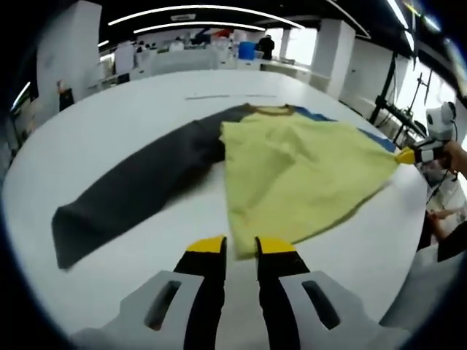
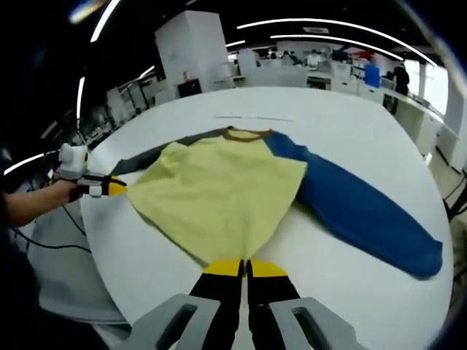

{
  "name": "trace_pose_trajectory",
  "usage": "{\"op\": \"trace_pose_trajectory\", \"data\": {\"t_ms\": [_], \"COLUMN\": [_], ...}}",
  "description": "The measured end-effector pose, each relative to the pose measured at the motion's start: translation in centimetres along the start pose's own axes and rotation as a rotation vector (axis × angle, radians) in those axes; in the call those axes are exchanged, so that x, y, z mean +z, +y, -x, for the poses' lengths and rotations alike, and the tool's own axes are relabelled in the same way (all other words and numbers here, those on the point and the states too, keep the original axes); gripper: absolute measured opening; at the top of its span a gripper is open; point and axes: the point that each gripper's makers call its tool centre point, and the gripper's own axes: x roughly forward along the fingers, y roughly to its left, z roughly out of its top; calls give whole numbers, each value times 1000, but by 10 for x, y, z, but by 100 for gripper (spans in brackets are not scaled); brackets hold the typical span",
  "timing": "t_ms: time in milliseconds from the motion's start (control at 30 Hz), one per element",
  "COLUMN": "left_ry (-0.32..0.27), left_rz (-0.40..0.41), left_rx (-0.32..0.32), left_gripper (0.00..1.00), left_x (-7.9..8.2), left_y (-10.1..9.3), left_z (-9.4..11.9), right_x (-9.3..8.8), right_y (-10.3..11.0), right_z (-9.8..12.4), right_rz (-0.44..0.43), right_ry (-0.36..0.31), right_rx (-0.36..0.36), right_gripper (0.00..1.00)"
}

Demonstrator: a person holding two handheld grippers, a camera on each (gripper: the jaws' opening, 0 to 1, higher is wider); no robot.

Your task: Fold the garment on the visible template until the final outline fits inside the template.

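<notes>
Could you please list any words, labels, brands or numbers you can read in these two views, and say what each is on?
There is no readable text.
The garment has plain yellow, blue and dark grey panels, with no print or label showing.
The white table is unmarked.
Background office items are too blurred and small to read.

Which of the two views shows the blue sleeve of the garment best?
The right gripper view: there the blue sleeve lies spread over the white table, visible from shoulder to cuff. The left gripper view shows just a thin blue strip past the yellow body, which hides the rest.
</notes>
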Motion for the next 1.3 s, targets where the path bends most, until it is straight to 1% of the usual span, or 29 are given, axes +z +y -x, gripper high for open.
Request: {"op": "trace_pose_trajectory", "data": {"t_ms": [100, 200, 233, 267, 367, 400, 500, 567, 667, 700, 767, 800, 867, 1000, 1067, 1167, 1233, 1300], "left_ry": [10, 20, -1, 13, 7, 8, 7, -1, -32, -49, -98, -113, -126, -166, -174, -177, -176, -172], "left_rz": [-24, -13, -20, -14, -12, -7, 11, 43, 66, 89, 162, 175, 181, 187, 170, 156, 171, 194], "left_rx": [7, 6, 4, 4, 2, -3, -2, -8, -14, -19, -43, -38, -34, -55, -63, -62, -73, -80], "left_gripper": [12, 10, 9, 8, 5, 1, 1, 0, 0, 0, 0, 0, 0, 0, 0, 0, 0, 0], "left_x": [-3, -6, -2, -5, -4, -4, -3, 0, 10, 14, 22, 25, 27, 36, 39, 40, 38, 33], "left_y": [0, 1, 0, -1, -2, -3, -4, -4, -8, -9, -14, -14, -14, -24, -30, -33, -35, -37], "left_z": [-3, -6, -7, -6, -7, -7, -5, -3, 7, 10, 18, 21, 30, 47, 56, 67, 71, 75], "right_x": [-1, -3, -3, -3, -4, -4, -4, -2, 0, 2, 3, 4, 6, 10, 11, 9, 7, 3], "right_y": [0, 0, 1, 1, 1, 1, 1, 0, 0, 1, 1, 2, 4, 9, 13, 16, 18, 17], "right_z": [0, -2, -2, -2, -3, -4, -4, -2, 1, 3, 4, 6, 9, 17, 22, 27, 32, 35], "right_rz": [-2, 18, 16, 13, 17, 19, 15, 16, 15, 19, 23, 24, 19, 15, 21, 21, 9, -1], "right_ry": [2, 12, 11, 11, 14, 16, 15, 7, -3, -6, -10, -15, -24, -45, -49, -53, -54, -53], "right_rx": [-5, -8, -7, -4, -6, -7, -7, -11, -10, -9, -8, -7, -4, 5, 11, 18, 18, 8], "right_gripper": [0, 0, 0, 0, 0, 0, 0, 0, 0, 0, 0, 0, 0, 0, 0, 0, 0, 0]}}
